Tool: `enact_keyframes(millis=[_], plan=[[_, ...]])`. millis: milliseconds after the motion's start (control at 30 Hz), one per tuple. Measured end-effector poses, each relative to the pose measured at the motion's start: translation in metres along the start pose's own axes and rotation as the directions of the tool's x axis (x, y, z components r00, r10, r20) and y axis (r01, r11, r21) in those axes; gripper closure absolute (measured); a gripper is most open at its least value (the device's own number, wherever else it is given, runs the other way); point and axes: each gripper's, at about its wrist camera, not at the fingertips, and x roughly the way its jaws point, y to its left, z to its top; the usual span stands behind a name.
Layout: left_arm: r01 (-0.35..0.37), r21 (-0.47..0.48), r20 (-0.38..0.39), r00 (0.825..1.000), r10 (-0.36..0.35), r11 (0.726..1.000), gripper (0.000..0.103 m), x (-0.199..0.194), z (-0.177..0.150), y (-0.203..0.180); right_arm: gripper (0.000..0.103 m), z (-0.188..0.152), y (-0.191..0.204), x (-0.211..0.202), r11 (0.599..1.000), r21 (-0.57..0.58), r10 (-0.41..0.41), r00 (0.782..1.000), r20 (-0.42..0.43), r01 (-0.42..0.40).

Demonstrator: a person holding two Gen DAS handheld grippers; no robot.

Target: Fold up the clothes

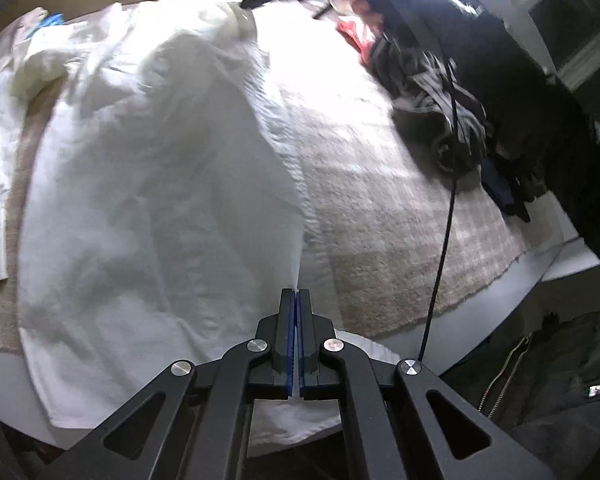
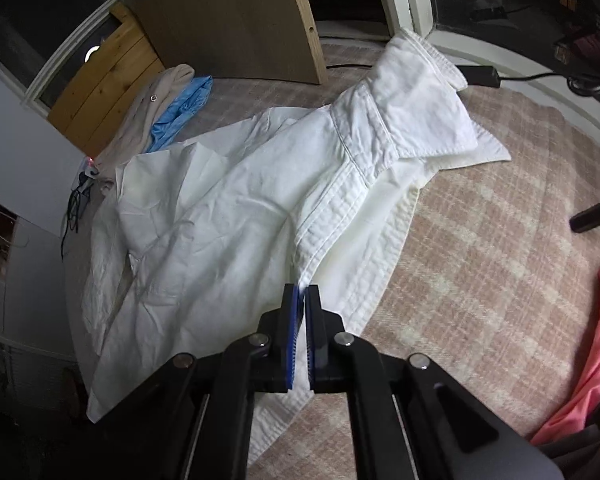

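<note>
Pink-and-cream checked blanket, coarse and woolly, covers the surface, with a white garment of creased cotton spread across it (thick quilted bands run along its edges). Beige cloth and shiny blue fabric lie bunched at far left, the garment lies in the middle, and coral-pink cloth lies at right. The left gripper has its blue-lined fingers pinched together on the garment's ribbed edge, and the right gripper likewise clamps a stitched hem fold.
</note>
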Motion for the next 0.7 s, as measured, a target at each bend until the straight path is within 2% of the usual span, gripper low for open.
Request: enact_keyframes(millis=[167,300,400,533,600,700], plan=[[0.002,-0.07,0.079,0.997,0.004,0.998,0.103,-0.031,-0.005,0.03,0.099,0.014,0.021,-0.016,0.999,-0.001,0.034,0.998,0.055,-0.034],[-0.006,-0.14,0.14,0.99,0.026,0.99,0.103,-0.057,-0.011,0.059,0.099,0.047,0.06,-0.023,0.999,-0.043,0.038,0.995,0.097,-0.034],[-0.026,-0.192,0.161,0.985,0.058,0.981,0.103,-0.071,-0.019,0.088,0.1,0.076,0.095,-0.01,0.996,-0.089,0.021,0.995,0.102,-0.012],[-0.041,-0.26,0.138,0.987,0.079,0.965,0.103,-0.068,-0.031,0.13,0.099,0.103,0.134,0.033,0.987,-0.159,0.009,0.999,0.036,-0.004],[-0.053,-0.288,0.113,0.99,0.089,0.956,0.102,-0.062,-0.035,0.146,0.099,0.108,0.15,0.065,0.977,-0.214,-0.026,0.999,-0.04,0.017],[-0.099,-0.321,0.103,0.985,0.139,0.942,0.102,-0.066,-0.041,0.161,0.09,0.102,0.153,0.067,0.972,-0.232,-0.057,0.996,-0.063,0.041]])
